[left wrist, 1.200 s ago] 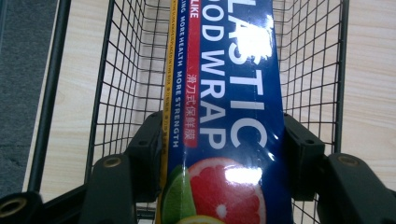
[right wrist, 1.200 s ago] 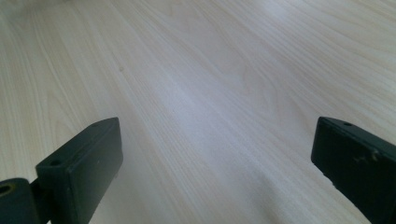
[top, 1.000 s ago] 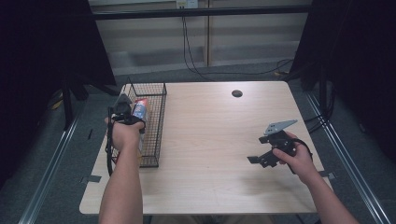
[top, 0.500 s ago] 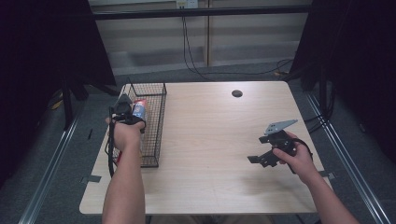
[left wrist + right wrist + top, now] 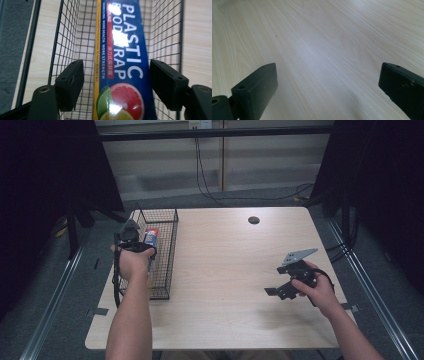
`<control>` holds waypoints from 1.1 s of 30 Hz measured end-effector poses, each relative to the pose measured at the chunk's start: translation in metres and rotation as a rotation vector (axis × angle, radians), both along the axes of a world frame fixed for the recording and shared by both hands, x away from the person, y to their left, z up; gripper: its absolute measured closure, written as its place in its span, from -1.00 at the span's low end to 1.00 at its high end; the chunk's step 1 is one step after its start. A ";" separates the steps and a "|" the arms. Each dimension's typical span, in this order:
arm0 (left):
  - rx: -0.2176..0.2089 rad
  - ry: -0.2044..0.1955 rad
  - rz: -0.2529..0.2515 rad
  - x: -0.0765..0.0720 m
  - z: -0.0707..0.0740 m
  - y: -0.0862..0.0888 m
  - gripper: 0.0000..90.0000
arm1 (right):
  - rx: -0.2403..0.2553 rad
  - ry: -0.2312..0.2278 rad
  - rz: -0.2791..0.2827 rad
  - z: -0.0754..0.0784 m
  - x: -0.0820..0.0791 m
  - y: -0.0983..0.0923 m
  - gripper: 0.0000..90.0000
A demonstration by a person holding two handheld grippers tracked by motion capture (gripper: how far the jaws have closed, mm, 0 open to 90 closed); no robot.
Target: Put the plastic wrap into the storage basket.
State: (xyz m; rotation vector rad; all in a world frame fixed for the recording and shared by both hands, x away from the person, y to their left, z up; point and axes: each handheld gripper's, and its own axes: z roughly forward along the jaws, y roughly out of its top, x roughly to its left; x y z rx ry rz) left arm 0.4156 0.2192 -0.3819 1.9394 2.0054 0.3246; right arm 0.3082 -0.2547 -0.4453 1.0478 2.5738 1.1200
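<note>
The left gripper (image 5: 131,236) hangs over the wire basket (image 5: 170,251) at the table's (image 5: 235,320) left edge; its jaws have just been opening and stand released around the plastic wrap box (image 5: 122,65), a gap at each side. The box lies inside the basket, long axis along the basket's length, pointing away from the person. The right gripper (image 5: 281,289) hovers well apart, jaws wide over bare wood.

1. A wire basket (image 5: 161,270) stands on the table (image 5: 230,270) along its left edge.
2. A box of plastic wrap (image 5: 122,62) lies lengthwise in the basket.
3. Far right of the basket, the right gripper (image 5: 274,292) hangs above the table.
</note>
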 end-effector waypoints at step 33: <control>-0.129 -0.099 -0.239 -0.024 0.051 -0.019 -0.63 | 0.007 -0.006 -0.009 0.003 -0.003 -0.002 -0.95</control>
